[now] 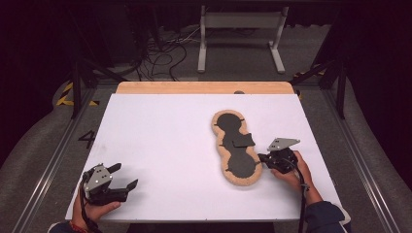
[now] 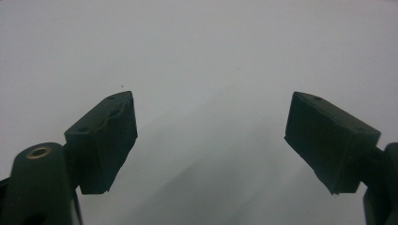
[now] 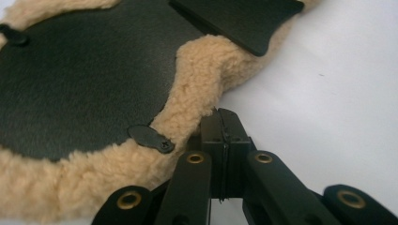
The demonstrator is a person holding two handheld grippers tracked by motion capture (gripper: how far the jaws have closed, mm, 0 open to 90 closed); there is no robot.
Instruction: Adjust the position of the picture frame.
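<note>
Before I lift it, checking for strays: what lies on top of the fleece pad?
On the fleece pad lie black leather panels and a loose black flap. Whatever is beneath the pad is covered.

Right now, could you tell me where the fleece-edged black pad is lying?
In the high view the fleece-edged black pad lies right of centre on the white table, its near end against the right tool.

sheepskin pad [image 1: 236,148] | black leather face, tan fleece rim, peanut-shaped | lying flat, face up | table's right half, long axis running front to back
</note>
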